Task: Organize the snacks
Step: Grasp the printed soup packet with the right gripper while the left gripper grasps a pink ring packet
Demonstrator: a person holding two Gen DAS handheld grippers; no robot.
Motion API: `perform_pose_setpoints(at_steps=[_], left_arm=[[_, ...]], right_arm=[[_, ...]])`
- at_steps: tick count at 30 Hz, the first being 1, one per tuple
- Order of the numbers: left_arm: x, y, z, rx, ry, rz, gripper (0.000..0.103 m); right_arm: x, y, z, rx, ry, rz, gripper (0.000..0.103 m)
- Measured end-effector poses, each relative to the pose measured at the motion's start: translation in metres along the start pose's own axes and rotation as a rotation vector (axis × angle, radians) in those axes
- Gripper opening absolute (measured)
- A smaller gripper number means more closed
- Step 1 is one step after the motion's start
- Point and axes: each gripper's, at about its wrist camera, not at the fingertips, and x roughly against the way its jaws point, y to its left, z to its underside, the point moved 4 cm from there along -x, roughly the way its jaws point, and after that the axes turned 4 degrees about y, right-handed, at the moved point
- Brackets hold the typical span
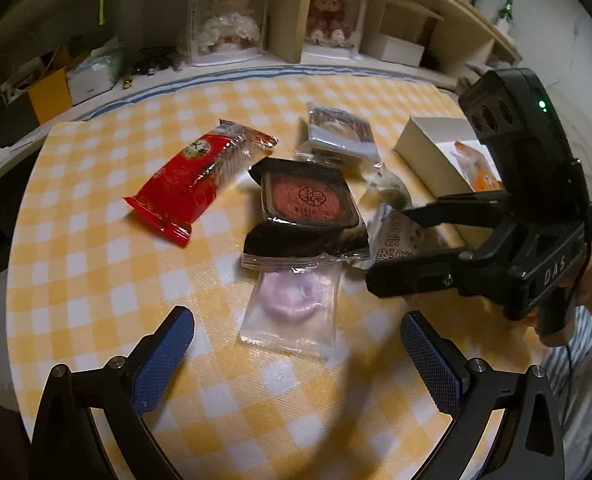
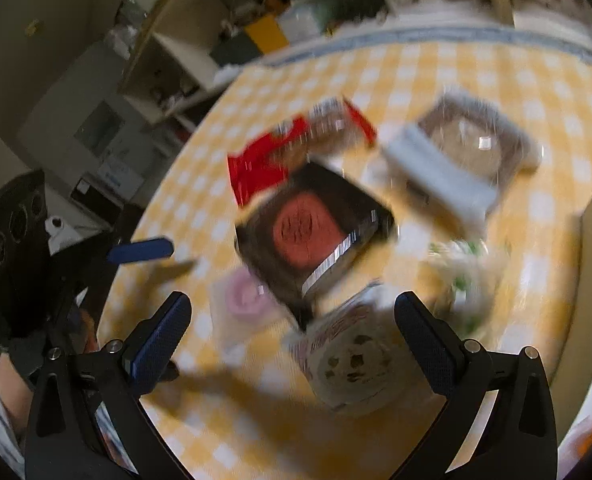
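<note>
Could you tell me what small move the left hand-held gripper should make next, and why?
Probably ease the left hand-held gripper forward and down onto the clear packet with the pink sweet. Its jaws are open, the packet lies flat just ahead between the fingers, and only its far edge is tucked under the black packet. The white box sits at the right.
</note>
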Motion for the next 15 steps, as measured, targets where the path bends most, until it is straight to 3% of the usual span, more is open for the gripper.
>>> perform_pose_setpoints(at_steps=[6,9,11,15], left_arm=[[-0.014,-0.001,0.0,-0.016,-0.025,0.013,0.101],[-0.019,-0.001,0.0,-0.009,-0.037,-0.019,0.088],[-0.026,0.001,-0.002,0.008,-0.041,-0.032,0.084],[-0.039,-0.004,-0.003,-0.003,-0.022,-0.034,0.078]], right_arm=[[0.001,0.004,0.013,0.011,0.036,0.111,0.08],[-0.001,0.007,0.02,0.051,0.079,0.24,0.065],[0.0,0.006,0.025,0.049,0.088,0.294,0.049],[0.009,0.0,0.033,-0.015,0.094,0.312,0.048]])
